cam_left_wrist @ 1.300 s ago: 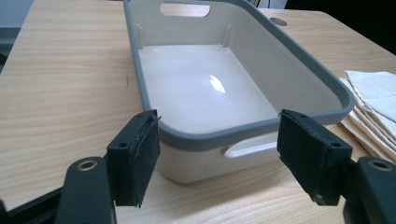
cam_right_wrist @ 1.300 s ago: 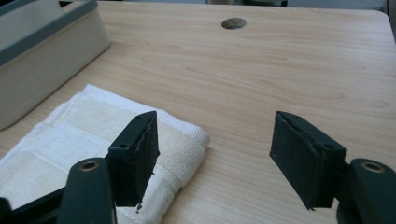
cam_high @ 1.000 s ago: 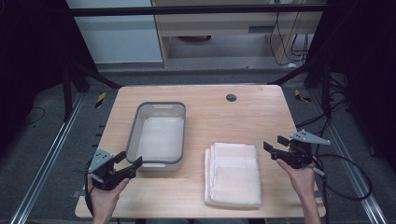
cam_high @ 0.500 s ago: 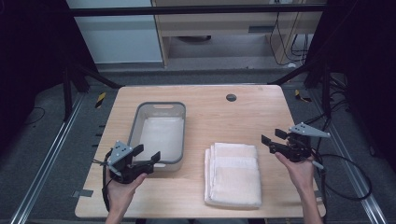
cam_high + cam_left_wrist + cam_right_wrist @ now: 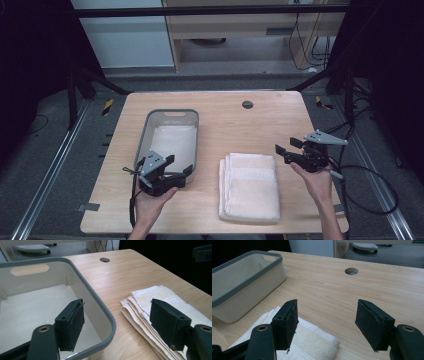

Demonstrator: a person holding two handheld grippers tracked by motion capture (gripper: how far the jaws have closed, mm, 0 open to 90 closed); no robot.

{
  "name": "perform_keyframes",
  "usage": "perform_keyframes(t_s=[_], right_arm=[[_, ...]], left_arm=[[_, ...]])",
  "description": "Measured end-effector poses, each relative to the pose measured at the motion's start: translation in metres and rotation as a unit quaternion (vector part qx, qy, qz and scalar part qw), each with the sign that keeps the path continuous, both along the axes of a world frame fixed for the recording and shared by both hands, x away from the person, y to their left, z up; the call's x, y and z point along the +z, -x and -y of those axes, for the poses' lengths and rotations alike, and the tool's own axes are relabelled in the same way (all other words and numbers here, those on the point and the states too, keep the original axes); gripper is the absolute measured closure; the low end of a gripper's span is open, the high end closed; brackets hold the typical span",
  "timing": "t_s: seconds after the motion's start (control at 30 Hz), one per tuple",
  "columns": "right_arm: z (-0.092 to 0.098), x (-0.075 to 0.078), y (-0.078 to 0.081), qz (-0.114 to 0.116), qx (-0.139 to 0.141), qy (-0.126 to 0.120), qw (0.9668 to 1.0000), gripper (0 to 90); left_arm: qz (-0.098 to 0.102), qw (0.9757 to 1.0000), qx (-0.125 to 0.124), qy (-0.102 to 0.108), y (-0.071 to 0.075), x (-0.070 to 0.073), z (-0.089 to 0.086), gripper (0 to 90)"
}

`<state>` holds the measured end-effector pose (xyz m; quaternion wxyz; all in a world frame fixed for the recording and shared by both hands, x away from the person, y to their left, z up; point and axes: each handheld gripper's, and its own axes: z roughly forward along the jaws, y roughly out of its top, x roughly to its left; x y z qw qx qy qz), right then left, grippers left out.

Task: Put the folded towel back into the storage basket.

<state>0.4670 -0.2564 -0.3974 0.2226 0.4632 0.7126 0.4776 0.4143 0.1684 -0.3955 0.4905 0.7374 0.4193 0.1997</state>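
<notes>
A white bin with a grey rim (image 5: 172,112) stands left of centre on the wooden table. A stack of folded white towels (image 5: 249,187) lies to its right near the front. My left gripper (image 5: 179,164) hovers open at the bin's near right corner. In the left gripper view one jaw hangs over the bin's inside (image 5: 100,300) and the other over the towels (image 5: 150,297), with nothing gripped. My right gripper (image 5: 281,154) is open just right of the towel stack's far corner. Its jaws stand above the towel edge (image 5: 312,342), pointing toward the bin (image 5: 244,287).
A round cable hole (image 5: 247,104) sits at the table's far middle. A strip of tape (image 5: 87,206) marks the front left corner. A black cable (image 5: 370,200) trails off the right edge. Dark frame bars stand around the table.
My left hand has moved right along the table's front, from the left edge to the bin's near right corner. The right gripper has barely shifted.
</notes>
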Motion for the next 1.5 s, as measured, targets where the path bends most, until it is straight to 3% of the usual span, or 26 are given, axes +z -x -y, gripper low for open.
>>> perform_keyframes(t_s=[0.5, 0.63, 0.73, 0.8, 1.23, 1.5], right_arm=[[-0.013, -0.012, 0.001, -0.010, 0.019, 0.011, 0.9997, 34.8], [-0.011, -0.017, 0.001, -0.017, 0.021, -0.001, 0.9996, 34.9], [-0.008, -0.023, 0.001, -0.024, 0.018, 0.008, 0.9995, 34.9], [-0.006, -0.025, 0.002, -0.029, 0.019, -0.004, 0.9994, 34.9], [-0.011, -0.036, 0.003, -0.041, 0.025, 0.011, 0.9988, 33.8], [-0.017, -0.042, 0.002, -0.043, 0.026, 0.017, 0.9986, 32.9]], left_arm=[[-0.025, 0.9990, -0.036, -0.012, 0.003, -0.016, 0.033, 27.0], [-0.033, 0.9983, -0.046, -0.017, 0.004, -0.022, 0.042, 27.0], [-0.039, 0.9976, -0.053, -0.020, 0.005, -0.025, 0.048, 27.1], [-0.042, 0.9972, -0.057, -0.022, 0.006, -0.028, 0.052, 27.0], [-0.077, 0.9919, -0.088, -0.049, 0.008, -0.056, 0.078, 26.5], [-0.087, 0.9895, -0.100, -0.057, 0.010, -0.066, 0.089, 24.9]])
